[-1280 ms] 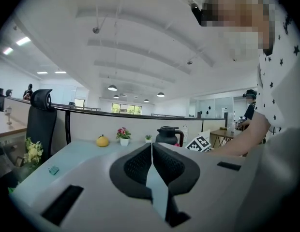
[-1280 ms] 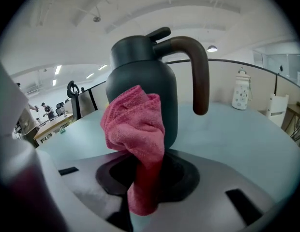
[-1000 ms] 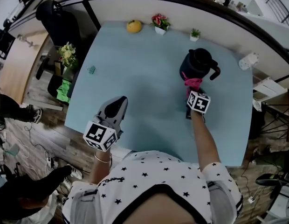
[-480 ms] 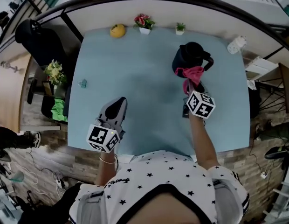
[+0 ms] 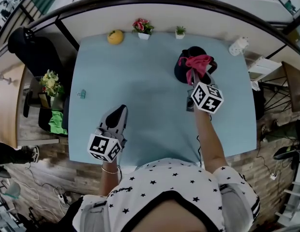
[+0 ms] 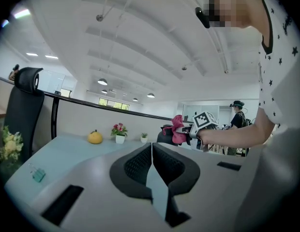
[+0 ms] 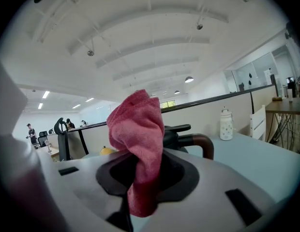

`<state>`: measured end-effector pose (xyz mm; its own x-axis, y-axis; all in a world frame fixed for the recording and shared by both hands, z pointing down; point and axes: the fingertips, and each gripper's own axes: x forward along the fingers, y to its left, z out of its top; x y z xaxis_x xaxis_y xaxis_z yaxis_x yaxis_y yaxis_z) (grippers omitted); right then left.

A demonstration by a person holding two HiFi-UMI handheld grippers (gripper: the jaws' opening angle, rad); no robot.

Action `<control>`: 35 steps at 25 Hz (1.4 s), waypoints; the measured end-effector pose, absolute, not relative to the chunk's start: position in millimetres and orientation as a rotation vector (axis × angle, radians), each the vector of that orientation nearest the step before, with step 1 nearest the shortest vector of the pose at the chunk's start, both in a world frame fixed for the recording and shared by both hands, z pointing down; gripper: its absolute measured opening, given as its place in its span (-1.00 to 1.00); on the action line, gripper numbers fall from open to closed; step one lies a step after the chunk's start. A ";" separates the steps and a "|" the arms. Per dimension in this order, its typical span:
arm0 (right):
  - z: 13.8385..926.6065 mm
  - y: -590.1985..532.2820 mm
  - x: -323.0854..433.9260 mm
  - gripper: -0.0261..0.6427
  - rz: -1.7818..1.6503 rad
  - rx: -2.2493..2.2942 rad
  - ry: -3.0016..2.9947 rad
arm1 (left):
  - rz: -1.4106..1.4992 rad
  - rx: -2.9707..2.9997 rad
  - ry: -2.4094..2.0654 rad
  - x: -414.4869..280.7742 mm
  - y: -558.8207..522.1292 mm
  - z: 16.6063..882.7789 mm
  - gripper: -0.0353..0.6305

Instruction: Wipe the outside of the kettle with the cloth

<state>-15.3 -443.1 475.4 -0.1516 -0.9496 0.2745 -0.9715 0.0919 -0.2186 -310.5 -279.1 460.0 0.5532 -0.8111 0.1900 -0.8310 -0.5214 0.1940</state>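
Kettle [image 5: 181,69], black, stands upright on the far right part of the pale blue table [image 5: 140,81], near the back edge. The right gripper [image 5: 193,80] reaches toward it from the near side. Its jaws pinch a pink cloth [image 5: 199,63], which in the head view lies over the kettle's top and near side. Whether the cloth presses on the kettle I cannot tell.

In the right gripper view the cloth [image 7: 139,149] is clamped between the jaws and bunches up above them. The kettle [image 7: 175,132] shows just behind it, its handle out to the right.

The left gripper [image 5: 120,113] hangs over the near left part of the table, well apart from the kettle. Its jaws are pressed together with nothing between them, as the left gripper view shows [image 6: 152,148]. That view also catches the right gripper [image 6: 194,129] and the cloth [image 6: 177,128] across the table.

Along the back edge sit a yellow fruit [image 5: 115,36], a flower pot [image 5: 142,27] and a small plant [image 5: 180,31]. A white jar [image 5: 238,46] stands at the far right corner.
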 end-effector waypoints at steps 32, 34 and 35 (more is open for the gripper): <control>622.9 -425.0 -31.5 -0.64 0.932 1.845 -2.018 | 0.134 2.467 -1.372 -320.6 -295.2 483.4 -0.80; 632.8 -423.3 -28.9 -0.64 0.964 1.846 -1.980 | 0.136 2.464 -1.378 -322.9 -295.8 483.4 -0.80; 636.3 -422.5 -28.1 -0.64 0.974 1.845 -1.965 | 0.136 2.461 -1.384 -324.7 -295.9 483.5 -0.80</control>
<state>-28.1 -422.5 636.3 -0.1494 -0.7737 0.6157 -0.9584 -0.0398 -0.2825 -324.7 -295.9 483.5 0.5276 -0.8167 0.2336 -0.8466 -0.4830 0.2236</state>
